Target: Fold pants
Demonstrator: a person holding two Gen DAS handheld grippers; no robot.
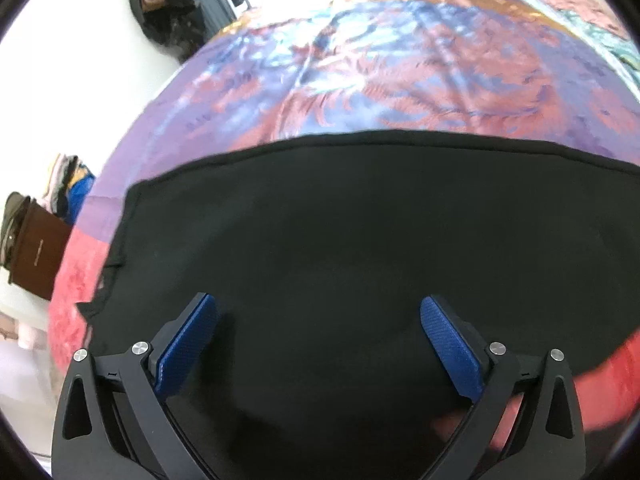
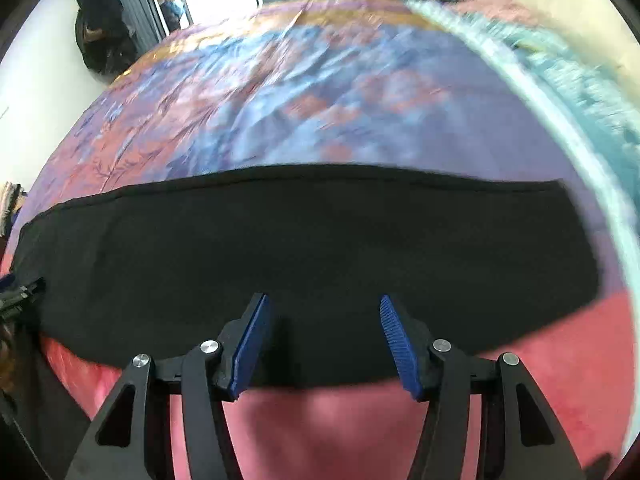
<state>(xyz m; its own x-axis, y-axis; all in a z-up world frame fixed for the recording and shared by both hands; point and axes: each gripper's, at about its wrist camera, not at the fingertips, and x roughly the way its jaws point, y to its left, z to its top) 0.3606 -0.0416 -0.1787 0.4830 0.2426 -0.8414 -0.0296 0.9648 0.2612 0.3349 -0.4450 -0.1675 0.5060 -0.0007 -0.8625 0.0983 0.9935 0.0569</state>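
Observation:
The black pants (image 1: 340,232) lie flat as a long band across a bed with a purple, blue and red patterned cover (image 1: 360,80). My left gripper (image 1: 319,308) is open and empty, its blue pads above the pants near their left end. The pants also show in the right wrist view (image 2: 312,248). My right gripper (image 2: 325,306) is open and empty, over the near edge of the pants, with red cover (image 2: 328,420) below it.
A brown bag (image 1: 36,252) and a pile of clothes (image 1: 72,184) stand off the bed's left side. A dark coat (image 2: 100,24) hangs at the far wall. A teal-and-white blanket (image 2: 580,112) lies along the bed's right side.

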